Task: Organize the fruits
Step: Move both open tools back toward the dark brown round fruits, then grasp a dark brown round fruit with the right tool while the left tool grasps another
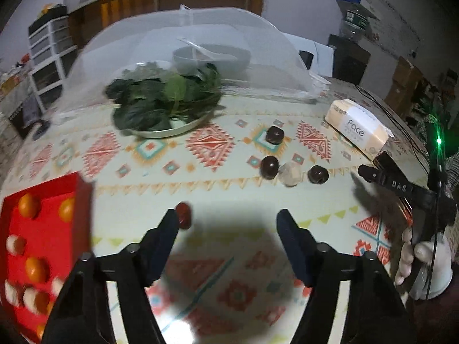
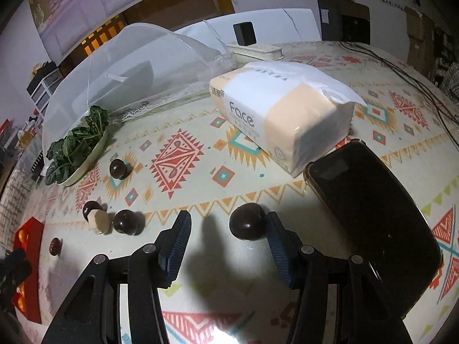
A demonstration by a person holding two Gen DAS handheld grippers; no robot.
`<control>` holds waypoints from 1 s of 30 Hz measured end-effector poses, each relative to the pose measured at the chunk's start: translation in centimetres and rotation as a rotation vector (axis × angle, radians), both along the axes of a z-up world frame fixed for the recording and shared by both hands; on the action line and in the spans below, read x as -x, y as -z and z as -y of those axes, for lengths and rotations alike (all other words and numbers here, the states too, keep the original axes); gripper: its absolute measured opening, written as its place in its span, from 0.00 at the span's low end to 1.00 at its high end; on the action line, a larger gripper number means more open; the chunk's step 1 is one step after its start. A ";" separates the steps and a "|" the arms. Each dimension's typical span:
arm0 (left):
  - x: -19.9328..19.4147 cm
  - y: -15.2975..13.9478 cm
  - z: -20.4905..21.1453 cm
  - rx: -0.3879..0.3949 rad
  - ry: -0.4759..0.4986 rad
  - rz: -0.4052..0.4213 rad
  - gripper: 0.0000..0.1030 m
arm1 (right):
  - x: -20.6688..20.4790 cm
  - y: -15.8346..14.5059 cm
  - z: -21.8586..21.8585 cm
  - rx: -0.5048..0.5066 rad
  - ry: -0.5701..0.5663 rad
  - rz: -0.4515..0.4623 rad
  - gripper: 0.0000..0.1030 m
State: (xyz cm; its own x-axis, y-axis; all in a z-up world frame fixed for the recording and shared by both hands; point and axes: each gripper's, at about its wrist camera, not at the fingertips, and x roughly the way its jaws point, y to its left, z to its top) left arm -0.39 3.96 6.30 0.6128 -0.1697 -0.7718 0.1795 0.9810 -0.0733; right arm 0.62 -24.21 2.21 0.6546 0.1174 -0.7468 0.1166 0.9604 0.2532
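Note:
In the left wrist view my left gripper is open over the patterned tablecloth, nothing between its fingers. A small red fruit lies just past its left fingertip. A red tray at the left holds several oranges and pale fruits. Three dark round fruits lie ahead, with a pale lump between two of them. In the right wrist view my right gripper stands open; a dark round fruit sits between its fingers, against the right pad and apart from the left one.
A plate of leafy greens and a mesh food cover stand at the back. A tissue pack and a black phone lie right of the right gripper. Cables run along the far right. A hand holds the right gripper.

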 end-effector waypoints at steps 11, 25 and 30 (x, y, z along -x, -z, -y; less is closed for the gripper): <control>-4.2 2.5 2.3 0.113 0.016 -0.098 0.58 | 0.1 0.1 1.5 -0.018 0.028 0.013 0.27; -6.3 3.8 7.8 0.029 0.050 -0.071 0.58 | 0.8 -0.3 1.4 -0.061 -0.004 0.056 0.27; -6.1 3.0 6.0 0.063 0.030 -0.063 0.58 | 1.0 -0.5 1.4 -0.075 -0.010 0.067 0.27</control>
State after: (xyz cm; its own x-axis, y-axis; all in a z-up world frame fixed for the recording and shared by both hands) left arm 5.67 -2.05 3.27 0.5576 -0.2369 -0.7956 0.2018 0.9683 -0.1469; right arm -0.35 -25.59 2.69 0.7014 0.1780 -0.6902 0.0872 0.9396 0.3309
